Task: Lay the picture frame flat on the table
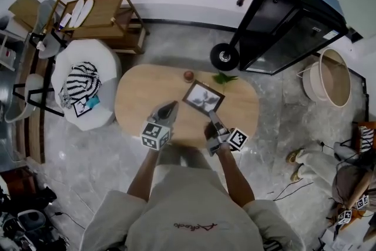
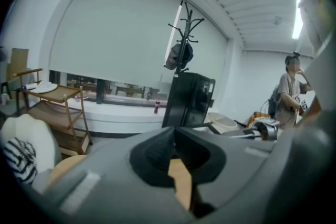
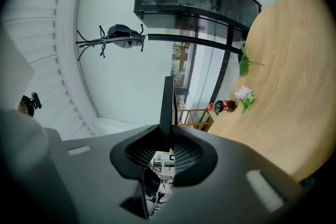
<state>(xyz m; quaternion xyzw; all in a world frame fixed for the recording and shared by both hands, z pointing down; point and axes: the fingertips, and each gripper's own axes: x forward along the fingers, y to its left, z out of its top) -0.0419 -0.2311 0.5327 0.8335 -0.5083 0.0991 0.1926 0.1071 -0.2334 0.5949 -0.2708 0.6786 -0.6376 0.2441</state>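
The picture frame, dark-edged with a black-and-white plant print, is over the middle of the oval wooden table. My right gripper is shut on its near corner. In the right gripper view the frame's thin dark edge sticks up from between the pads of the right gripper. I cannot tell whether the frame touches the tabletop. My left gripper hovers just left of the frame, apart from it. In the left gripper view the left gripper is shut with nothing in it.
A small reddish ball and a green leaf sprig lie at the table's far edge. A white chair with a striped cushion stands left of the table, a black cabinet at the far right, and a round basket to the right.
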